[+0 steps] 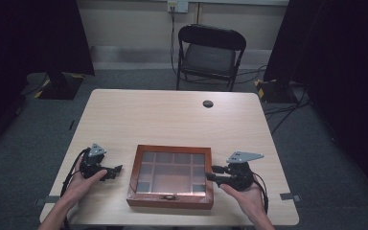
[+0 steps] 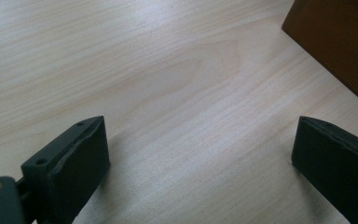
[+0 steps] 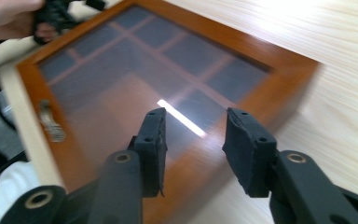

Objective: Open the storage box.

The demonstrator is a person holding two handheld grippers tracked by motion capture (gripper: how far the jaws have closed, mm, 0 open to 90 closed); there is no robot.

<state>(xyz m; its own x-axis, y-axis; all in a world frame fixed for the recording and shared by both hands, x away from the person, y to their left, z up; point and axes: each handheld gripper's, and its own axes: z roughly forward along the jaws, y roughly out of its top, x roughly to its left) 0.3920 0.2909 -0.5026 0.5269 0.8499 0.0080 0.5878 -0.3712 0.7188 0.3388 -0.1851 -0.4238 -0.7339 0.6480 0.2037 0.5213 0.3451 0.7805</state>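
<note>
Pale wooden table [image 1: 172,112] on grey carpet, dark curtains at both sides. Nearest the person's edge, a shallow brown wooden box [image 1: 171,176] with a closed glass lid, small metal clasp [image 1: 169,196] on its near wall, dividers visible through the glass. Left hand [image 1: 81,179] beside the box's left side, holding the left gripper [image 1: 116,170] low over bare tabletop, jaws wide apart, nothing between them, tips pointing toward the box but clear of it. Right hand [image 1: 244,194] on the other side, holding the right gripper [image 1: 211,173], jaws parted and empty, tips at the box's right rim, reaching over the lid; contact impossible to judge. Farther back, a small round dark grommet [image 1: 208,103] near the table's far edge. Beyond that, a black folding chair [image 1: 210,52] against a light wall, cables trailing on the floor.
</note>
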